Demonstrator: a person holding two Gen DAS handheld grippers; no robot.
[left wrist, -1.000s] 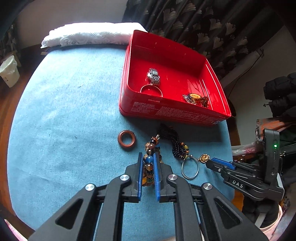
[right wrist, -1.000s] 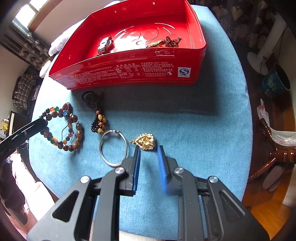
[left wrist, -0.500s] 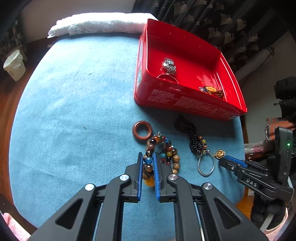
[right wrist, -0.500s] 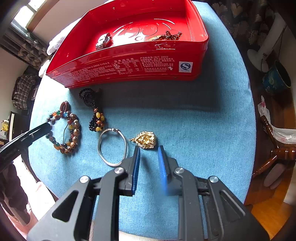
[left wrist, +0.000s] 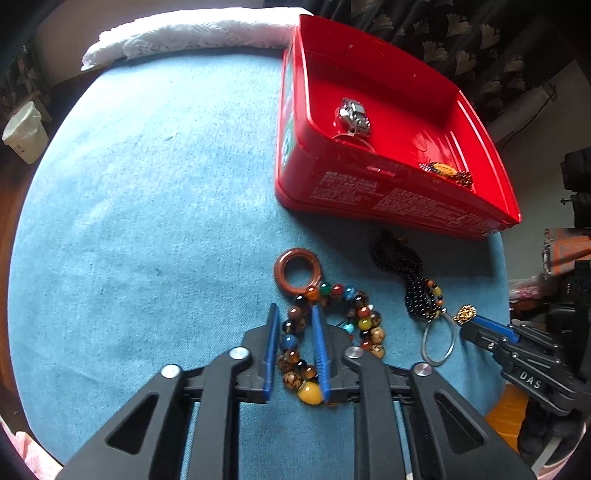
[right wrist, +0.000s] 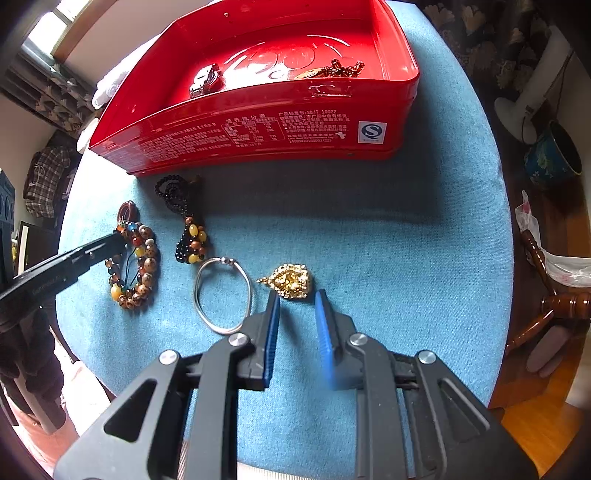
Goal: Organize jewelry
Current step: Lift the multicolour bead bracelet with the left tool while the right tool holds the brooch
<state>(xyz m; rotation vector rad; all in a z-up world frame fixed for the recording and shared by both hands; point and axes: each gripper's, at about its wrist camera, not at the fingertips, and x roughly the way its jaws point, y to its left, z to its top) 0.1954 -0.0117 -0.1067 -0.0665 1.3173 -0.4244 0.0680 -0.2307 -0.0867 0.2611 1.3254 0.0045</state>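
A red tin box (left wrist: 399,206) (right wrist: 258,133) sits on the blue cloth and holds a silver watch (left wrist: 352,114) (right wrist: 205,79) and a brown-gold piece (left wrist: 447,171) (right wrist: 332,70). In front lie a colourful bead bracelet (left wrist: 332,332) (right wrist: 135,264), a brown ring (left wrist: 297,269), a black bead string (left wrist: 417,284) (right wrist: 188,229), a silver bangle (left wrist: 437,339) (right wrist: 223,295) and a gold pendant (right wrist: 290,280) (left wrist: 466,314). My left gripper (left wrist: 295,314) is shut on the bracelet's left side. My right gripper (right wrist: 297,299) is open, its tips just short of the pendant.
A white lace cloth (left wrist: 184,33) lies at the table's far edge. The round table edge drops off close behind both grippers. A white bin (left wrist: 24,136) stands on the floor at left, a blue pot (right wrist: 554,155) and wooden chair parts (right wrist: 554,306) at right.
The left gripper has pulled back with the bead bracelet, dragging it toward the table's near edge. The right gripper has crept closer to the gold pendant.
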